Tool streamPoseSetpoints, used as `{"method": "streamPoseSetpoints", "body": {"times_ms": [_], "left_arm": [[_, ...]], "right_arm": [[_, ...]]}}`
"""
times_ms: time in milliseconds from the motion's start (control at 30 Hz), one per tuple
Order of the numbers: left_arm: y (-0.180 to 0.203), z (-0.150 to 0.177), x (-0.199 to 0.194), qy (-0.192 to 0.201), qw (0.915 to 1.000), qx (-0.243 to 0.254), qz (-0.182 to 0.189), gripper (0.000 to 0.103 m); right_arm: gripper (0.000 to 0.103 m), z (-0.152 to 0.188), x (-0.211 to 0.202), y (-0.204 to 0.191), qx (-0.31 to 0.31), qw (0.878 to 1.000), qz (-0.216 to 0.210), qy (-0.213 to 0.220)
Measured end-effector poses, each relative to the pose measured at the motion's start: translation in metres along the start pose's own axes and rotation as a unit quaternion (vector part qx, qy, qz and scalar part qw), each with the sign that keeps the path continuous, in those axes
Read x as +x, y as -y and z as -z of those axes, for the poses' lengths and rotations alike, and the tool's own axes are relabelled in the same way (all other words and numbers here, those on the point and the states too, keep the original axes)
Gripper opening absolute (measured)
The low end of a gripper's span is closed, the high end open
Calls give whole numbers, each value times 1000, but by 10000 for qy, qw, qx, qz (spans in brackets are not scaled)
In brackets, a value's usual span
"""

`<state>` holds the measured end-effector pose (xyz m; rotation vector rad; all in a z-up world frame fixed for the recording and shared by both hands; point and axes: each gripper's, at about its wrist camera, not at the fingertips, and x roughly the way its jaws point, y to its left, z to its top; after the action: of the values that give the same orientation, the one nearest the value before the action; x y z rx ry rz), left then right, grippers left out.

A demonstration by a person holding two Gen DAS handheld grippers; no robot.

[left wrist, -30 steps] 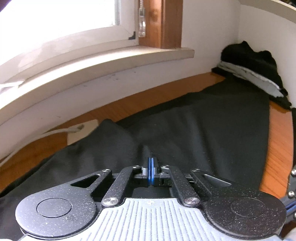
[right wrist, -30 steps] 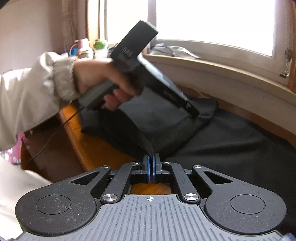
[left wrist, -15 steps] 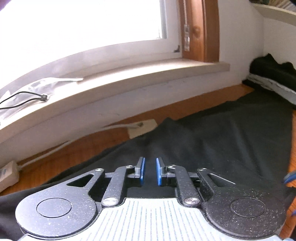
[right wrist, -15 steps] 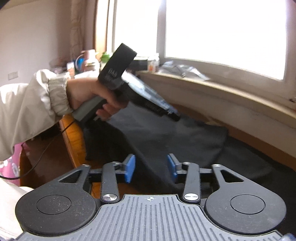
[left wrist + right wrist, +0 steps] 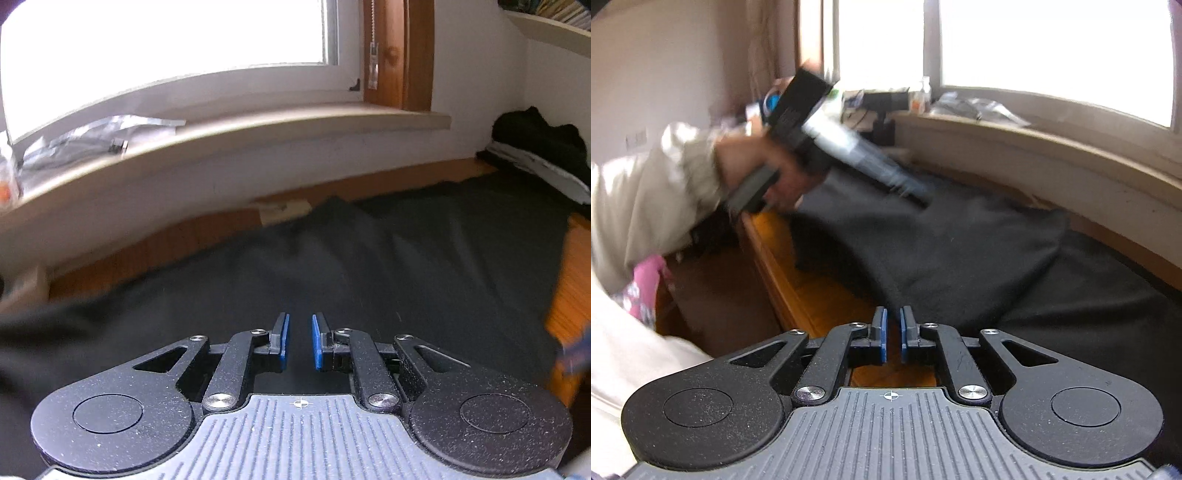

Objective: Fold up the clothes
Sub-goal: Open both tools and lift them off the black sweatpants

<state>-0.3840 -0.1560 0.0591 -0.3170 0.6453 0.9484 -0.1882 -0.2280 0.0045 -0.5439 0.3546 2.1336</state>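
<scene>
A black garment (image 5: 369,277) lies spread over the wooden table (image 5: 572,280), with one part folded over as a flap (image 5: 942,251). My left gripper (image 5: 299,325) hovers over the cloth, its jaws slightly apart with nothing between them. In the right wrist view it shows blurred, a hand (image 5: 783,177) holding it, its tip (image 5: 919,195) above the flap's far end. My right gripper (image 5: 893,317) is at the table's near edge (image 5: 798,291) beside the garment. Its jaws are closing, a narrow gap remains, and only bare wood shows between the pads.
A pale window sill (image 5: 258,125) runs along the back, with plastic bags and small items on it. A pile of dark and white clothes (image 5: 535,155) sits in the far right corner. A white plug block (image 5: 284,210) lies by the wall. A cream sleeve (image 5: 646,195) is at left.
My left gripper went from shut on the black cloth to slightly open, let it go and drew away over the garment. My right gripper opened wide, then narrowed again.
</scene>
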Motion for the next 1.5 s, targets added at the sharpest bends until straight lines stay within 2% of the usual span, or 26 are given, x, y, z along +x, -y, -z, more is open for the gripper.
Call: {"method": "streamPoseSetpoints", "body": {"times_ms": [167,267,433,600,733,867,967,1033,1200,1233,1267,1500], "left_arm": [[8,32,-21,21,9999,-139,45,14],[11,45,-32,100,9997,-221,29,14],[14,45,-50,195,9996,-199,-3,14],[22,38,-56,328,9993,-145,95,14],[34,36,-48,267,9993,-34,260,14],[41,42,-44,193,9994,45,300,18],[39,40,-43,221,9992,-23,336,21],[38,34,-40,249,9991,-30,351,21],[40,3,-28,386,9983,148,409,21],[42,-4,-24,414,9980,191,431,28],[44,-13,-18,433,9977,251,454,32],[66,-60,42,301,9954,659,632,32]], "right_arm": [[29,-14,8,8,422,9981,215,391],[29,-14,22,5,400,9986,215,287],[30,2,30,-5,119,9996,188,-144],[30,-8,21,-4,322,9991,235,164],[30,-21,39,-13,186,9995,155,223],[31,-6,42,-17,63,9999,126,-3],[32,1,24,-10,264,9994,214,91],[40,5,9,-3,416,9984,337,194],[42,33,-48,39,1019,9880,1100,362],[42,40,-61,50,1175,9840,1284,384],[43,48,-74,62,1358,9788,1478,409],[43,101,-165,130,2083,9324,2903,539]]}}
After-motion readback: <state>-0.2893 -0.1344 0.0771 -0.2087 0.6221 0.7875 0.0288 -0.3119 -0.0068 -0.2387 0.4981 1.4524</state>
